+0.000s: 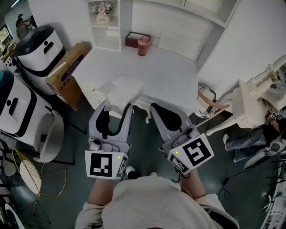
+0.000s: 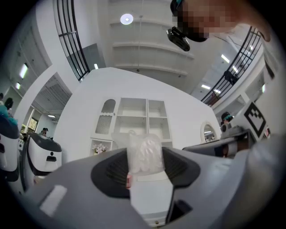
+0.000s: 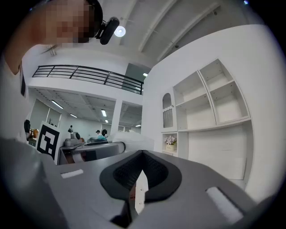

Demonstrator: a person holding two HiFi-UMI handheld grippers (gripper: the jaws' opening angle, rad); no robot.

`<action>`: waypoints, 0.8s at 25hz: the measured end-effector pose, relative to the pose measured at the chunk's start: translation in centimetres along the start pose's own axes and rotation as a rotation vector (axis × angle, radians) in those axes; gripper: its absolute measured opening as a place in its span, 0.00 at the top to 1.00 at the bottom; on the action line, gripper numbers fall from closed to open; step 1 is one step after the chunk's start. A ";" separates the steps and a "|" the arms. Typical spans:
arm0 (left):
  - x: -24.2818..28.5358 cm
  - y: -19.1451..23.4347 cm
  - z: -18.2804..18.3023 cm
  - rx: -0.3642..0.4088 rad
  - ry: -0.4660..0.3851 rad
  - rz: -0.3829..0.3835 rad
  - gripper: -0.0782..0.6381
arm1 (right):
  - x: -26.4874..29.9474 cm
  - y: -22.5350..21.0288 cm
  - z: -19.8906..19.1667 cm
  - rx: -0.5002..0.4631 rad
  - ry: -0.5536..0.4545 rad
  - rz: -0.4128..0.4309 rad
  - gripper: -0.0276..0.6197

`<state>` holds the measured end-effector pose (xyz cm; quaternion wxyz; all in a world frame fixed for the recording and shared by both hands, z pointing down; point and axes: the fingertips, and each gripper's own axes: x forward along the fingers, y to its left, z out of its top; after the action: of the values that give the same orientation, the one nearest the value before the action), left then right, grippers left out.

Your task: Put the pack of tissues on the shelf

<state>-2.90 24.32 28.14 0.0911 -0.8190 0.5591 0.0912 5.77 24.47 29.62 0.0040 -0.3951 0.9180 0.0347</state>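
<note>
The pack of tissues [image 1: 119, 93], soft and wrapped in clear white plastic, sticks up from my left gripper [image 1: 117, 105], which is shut on it above the near edge of the white table [image 1: 165, 76]. In the left gripper view the pack [image 2: 144, 154] is pinched between the two dark pads of the left gripper [image 2: 145, 166]. My right gripper [image 1: 155, 108] hovers beside it on the right, shut and holding nothing; in its own view the right gripper [image 3: 142, 156] has its jaws together. The white shelf [image 1: 106, 24] stands at the back left of the table and holds a flower vase [image 1: 102, 12]. The shelf also shows ahead as tall open compartments [image 2: 147, 117] [image 3: 210, 100].
A dark red box [image 1: 133, 39] and a pink cup [image 1: 142, 46] sit at the table's far edge. A cardboard box [image 1: 67, 74] leans at the table's left, beside white machines [image 1: 38, 44]. A round chair [image 1: 47, 136] is lower left. White ornate furniture [image 1: 252, 100] and a person's legs [image 1: 241, 143] are on the right.
</note>
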 end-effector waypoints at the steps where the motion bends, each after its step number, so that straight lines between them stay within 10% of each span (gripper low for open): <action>1: 0.0 -0.1 0.0 -0.001 0.001 0.000 0.60 | -0.1 0.0 0.0 0.001 0.000 0.000 0.95; 20: -0.7 1.5 -0.4 -0.003 0.010 -0.003 0.60 | 1.1 1.6 -0.1 0.057 -0.030 0.015 0.95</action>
<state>-4.53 24.28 28.65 0.0872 -0.8204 0.5583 0.0876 3.89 24.73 29.74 0.0286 -0.3873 0.9214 0.0144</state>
